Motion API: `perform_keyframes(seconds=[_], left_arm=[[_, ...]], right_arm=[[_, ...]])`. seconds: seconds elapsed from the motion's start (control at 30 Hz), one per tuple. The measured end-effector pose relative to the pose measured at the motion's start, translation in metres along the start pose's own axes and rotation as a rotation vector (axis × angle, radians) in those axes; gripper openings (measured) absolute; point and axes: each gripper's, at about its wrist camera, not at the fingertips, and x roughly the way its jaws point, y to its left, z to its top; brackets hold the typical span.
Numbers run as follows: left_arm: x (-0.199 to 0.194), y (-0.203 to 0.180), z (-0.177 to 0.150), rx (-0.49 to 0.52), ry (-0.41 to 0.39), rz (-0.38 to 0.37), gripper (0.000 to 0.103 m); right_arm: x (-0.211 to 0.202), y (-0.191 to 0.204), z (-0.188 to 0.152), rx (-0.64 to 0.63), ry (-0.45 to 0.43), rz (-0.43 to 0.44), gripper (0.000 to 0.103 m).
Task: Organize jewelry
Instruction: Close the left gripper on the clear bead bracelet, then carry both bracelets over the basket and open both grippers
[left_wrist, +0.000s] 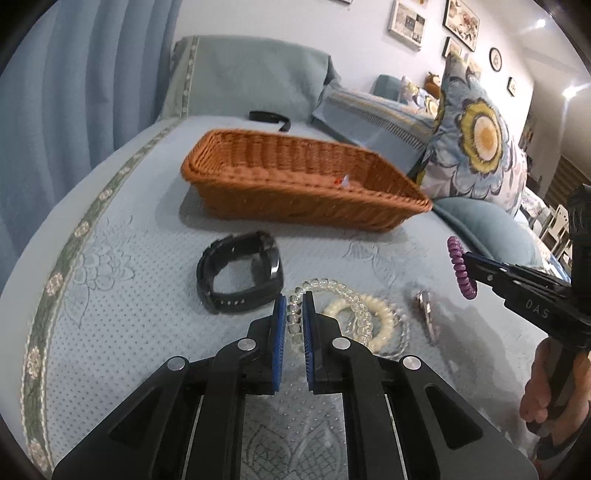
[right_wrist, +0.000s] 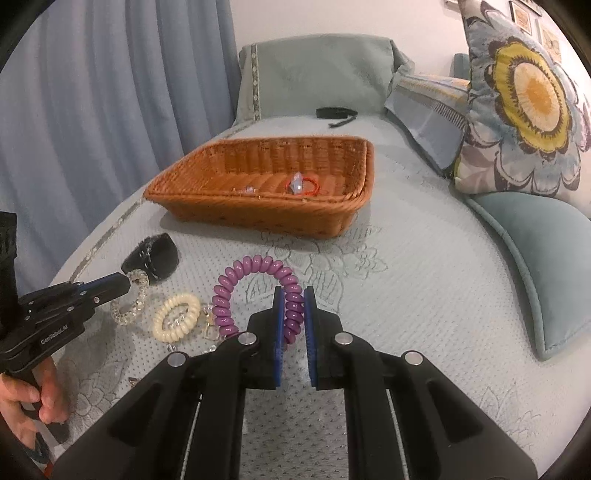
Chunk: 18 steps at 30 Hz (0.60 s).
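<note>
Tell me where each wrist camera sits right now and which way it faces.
Left wrist: behind the left gripper, low over the bedspread, facing the basket; its fingers pinch the clear coil bracelet; right gripper and hand at right edge.
Right wrist: behind the right gripper, facing the same basket; it holds the purple coil bracelet; left gripper and hand at left edge.
Shared: basket, cream coil bracelet, black watch.

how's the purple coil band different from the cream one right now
The purple coil band is lifted, clamped in the right gripper; the cream coil band lies flat on the bedspread, ungripped. The purple one's loop looks wider and stretched; the cream one is a compact ring. Both are spiral coils.
</note>
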Motion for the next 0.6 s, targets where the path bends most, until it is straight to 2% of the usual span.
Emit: perform_keyframes(seconds=[0.1, 0.3, 0.6], left_arm=[[-0.008, 0.000, 0.007, -0.016, -0.032, -0.013, 0.007], [-0.023, -0.003, 0.043, -0.009, -0.108, -0.020, 0.007], [-0.017, -0.010, 0.106, 0.027, -0.197, -0.022, 0.007]], right_arm=[[-0.006, -0.001, 0.007, 0.007, -0.030, -0.002, 0.008], [-0.017, -0.004, 0.034, 0.033, -0.089, -0.012, 0.008], [0.000, 0.007, 0.100, -0.011, -0.139, -0.030, 0.008]])
